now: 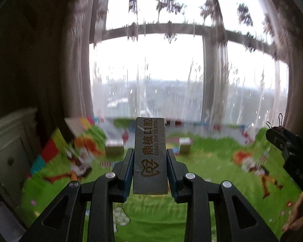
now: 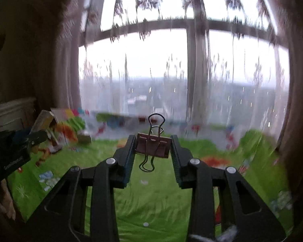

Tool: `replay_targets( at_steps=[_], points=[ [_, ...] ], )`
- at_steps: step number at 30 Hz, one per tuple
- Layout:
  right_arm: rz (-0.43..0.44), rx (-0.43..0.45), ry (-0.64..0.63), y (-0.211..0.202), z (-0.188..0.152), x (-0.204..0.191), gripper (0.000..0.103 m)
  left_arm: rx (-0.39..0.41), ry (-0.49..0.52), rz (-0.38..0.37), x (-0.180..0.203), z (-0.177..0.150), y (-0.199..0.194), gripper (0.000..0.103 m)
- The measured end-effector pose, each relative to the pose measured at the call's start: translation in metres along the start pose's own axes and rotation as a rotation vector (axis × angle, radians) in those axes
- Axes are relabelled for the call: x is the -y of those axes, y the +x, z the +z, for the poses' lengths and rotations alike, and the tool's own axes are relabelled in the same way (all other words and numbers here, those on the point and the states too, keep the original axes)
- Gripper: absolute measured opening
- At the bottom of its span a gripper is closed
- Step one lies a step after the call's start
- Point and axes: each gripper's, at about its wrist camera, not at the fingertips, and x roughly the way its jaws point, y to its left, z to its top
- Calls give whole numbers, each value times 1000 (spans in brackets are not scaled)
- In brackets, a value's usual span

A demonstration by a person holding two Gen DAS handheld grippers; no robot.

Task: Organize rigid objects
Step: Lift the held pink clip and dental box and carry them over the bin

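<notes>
My left gripper (image 1: pixel 150 151) is shut on a flat grey box (image 1: pixel 150 141) printed "DING ZHI DENTAL", held up above the green play mat (image 1: pixel 202 173). My right gripper (image 2: pixel 153 139) is shut on a rose-gold binder clip (image 2: pixel 153 147) with wire handles, also held above the mat (image 2: pixel 155 197). The right gripper shows at the right edge of the left wrist view (image 1: pixel 288 149), its clip handles sticking up. The left gripper shows at the left edge of the right wrist view (image 2: pixel 18 147).
Two small boxes (image 1: pixel 114 148) (image 1: pixel 184 145) stand on the mat ahead. A colourful box (image 2: pixel 45 123) leans at the back left. A white cabinet (image 1: pixel 8 143) stands on the left. Sheer curtains and a large window (image 1: pixel 151 70) close off the far side.
</notes>
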Motion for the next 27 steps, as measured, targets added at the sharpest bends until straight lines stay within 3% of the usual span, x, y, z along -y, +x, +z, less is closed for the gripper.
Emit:
replay_targets(
  at_steps=[3,8,20,27],
  points=[
    [-2,79,-46,-25,12,-12,38,58,10,-18,3,12,-18,31],
    [18,132,-79,-50,24,-28,38,110,13,-19,6,17,-39,32],
    [115,146,-104,-67,29,-57,38,84,-11,36,-26,6,-66,32],
    [254,138,-141,-78,30,-95,38,54,-38,92,-58,-6,-88,32]
  ],
)
